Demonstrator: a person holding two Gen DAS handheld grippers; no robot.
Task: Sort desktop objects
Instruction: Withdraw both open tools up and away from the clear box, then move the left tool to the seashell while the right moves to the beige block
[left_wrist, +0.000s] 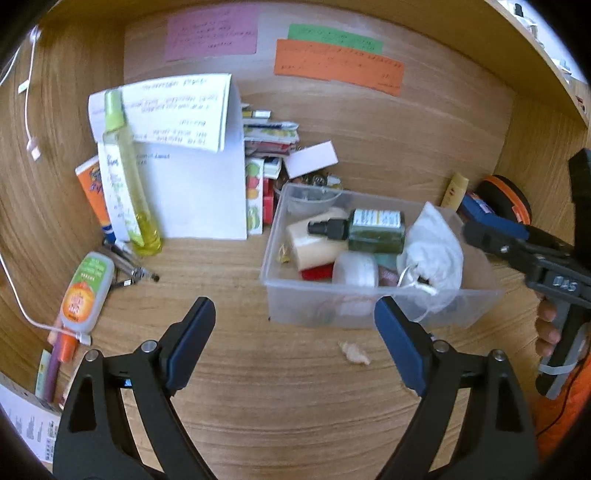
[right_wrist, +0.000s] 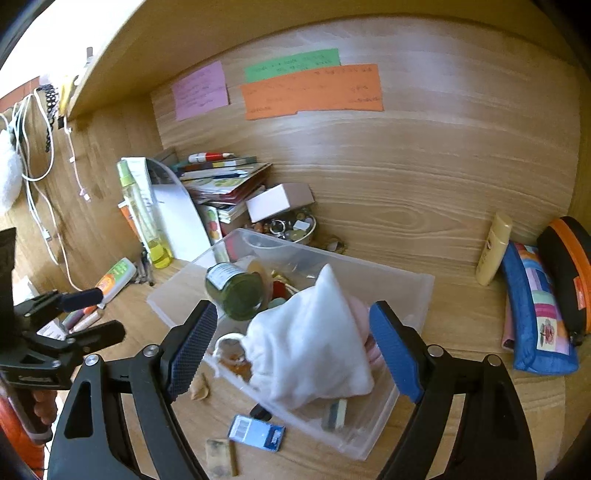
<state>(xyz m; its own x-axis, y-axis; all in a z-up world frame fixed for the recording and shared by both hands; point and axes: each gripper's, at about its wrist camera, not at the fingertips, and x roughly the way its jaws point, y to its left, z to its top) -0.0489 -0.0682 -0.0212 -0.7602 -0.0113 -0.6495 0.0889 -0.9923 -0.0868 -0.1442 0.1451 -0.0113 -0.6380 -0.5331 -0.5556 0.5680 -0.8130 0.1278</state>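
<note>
Partway, I judge. Bin (left_wrist: 280, 236) holds bottle (left_wrist: 369, 230), pouch (right_wrist: 314, 339). Loose on bench (left_wrist: 258, 387): sanitizer (left_wrist: 86, 290), pens (left_wrist: 129, 266), card (right_wrist: 256, 432). Left gripper (left_wrist: 295, 332), right gripper (right_wrist: 293, 343): jaws spread, empty.

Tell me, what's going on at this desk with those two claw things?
A person is tidying a cluttered desk with a hand-held claw in each hand. Both the left claw and the right claw are open and hold nothing. A clear plastic bin already holds a green bottle and a white cloth bag, while a tall yellow bottle stands outside it.
</note>
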